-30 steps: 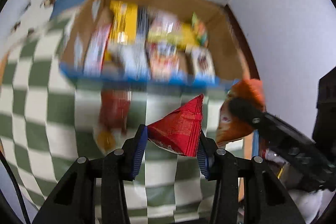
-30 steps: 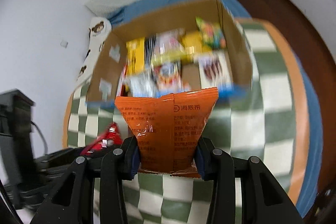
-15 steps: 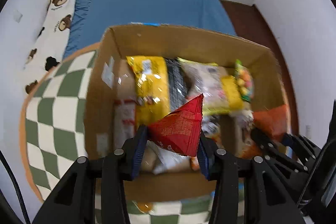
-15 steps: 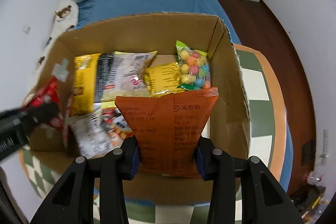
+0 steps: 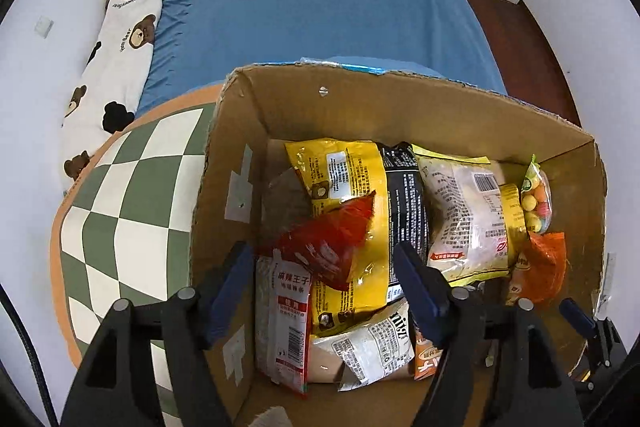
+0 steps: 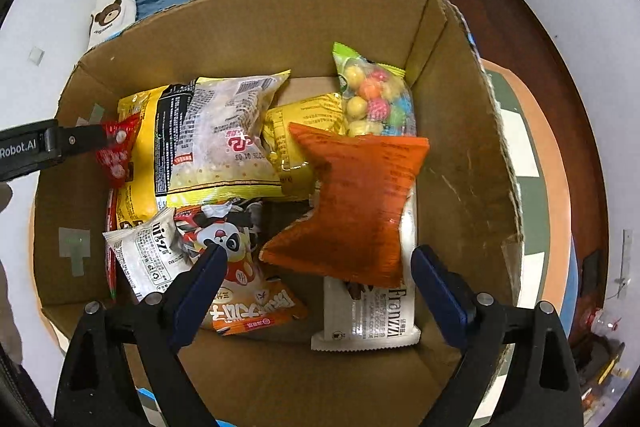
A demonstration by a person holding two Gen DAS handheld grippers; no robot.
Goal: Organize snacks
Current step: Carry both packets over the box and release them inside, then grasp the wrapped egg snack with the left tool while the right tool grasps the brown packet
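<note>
Over a cardboard box [image 6: 460,131], 2 grippers, left [image 5: 324,283] and right [image 6: 320,279], jaws just opened, release light, crinkly red [image 5: 332,239] and orange packets [image 6: 356,203], best pinched at sealed edges.

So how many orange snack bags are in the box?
2. One big orange bag lies loose on top near the right wall; a panda-print orange bag sits at the front. More may hide underneath.

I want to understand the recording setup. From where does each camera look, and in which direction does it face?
Left wrist: sits on the left gripper, faces down into the brown cardboard box; open jaws over the red triangular packet.
Right wrist: sits on the right gripper, faces down; open jaws over the orange foil snack bag.
Shared: box, both packets; the right view shows the left gripper.
</note>
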